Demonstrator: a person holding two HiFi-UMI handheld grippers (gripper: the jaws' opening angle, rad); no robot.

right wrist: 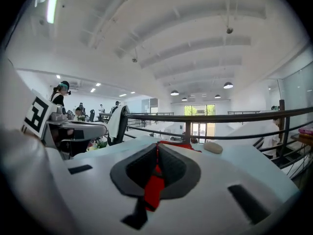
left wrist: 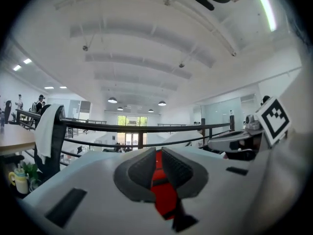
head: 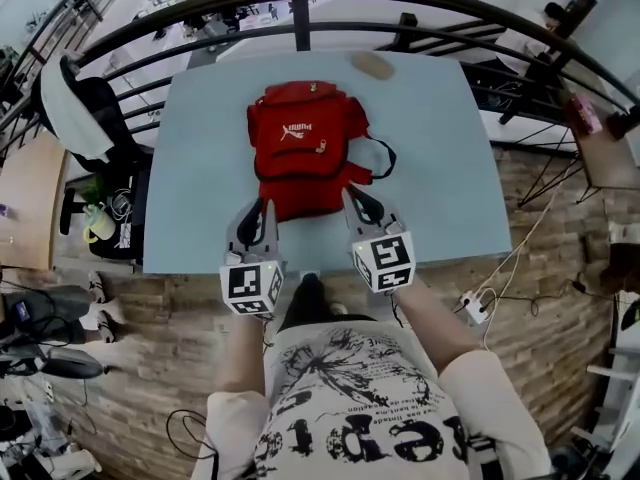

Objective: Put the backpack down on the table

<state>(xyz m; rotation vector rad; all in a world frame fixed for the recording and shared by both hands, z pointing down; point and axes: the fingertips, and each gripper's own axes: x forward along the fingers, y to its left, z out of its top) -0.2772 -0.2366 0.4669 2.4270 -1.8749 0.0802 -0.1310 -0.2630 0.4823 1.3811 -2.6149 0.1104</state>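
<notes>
Pale blue tabletop with a red backpack over its middle, far part apparently resting there, near edge toward the person. The backpack looks soft, floppy and fairly light, so it will likely sag and fold; hold it at two spread points on the hem or straps. Left tool and right tool each pinch red fabric at that near edge.

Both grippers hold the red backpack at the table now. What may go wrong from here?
The left gripper and right gripper each pinch only a thin fold of the backpack at its near edge, so the fabric might slip out. The black strap on the right may snag. A beige object lies at the far edge of the table; pushing the bag forward could knock it off.
</notes>
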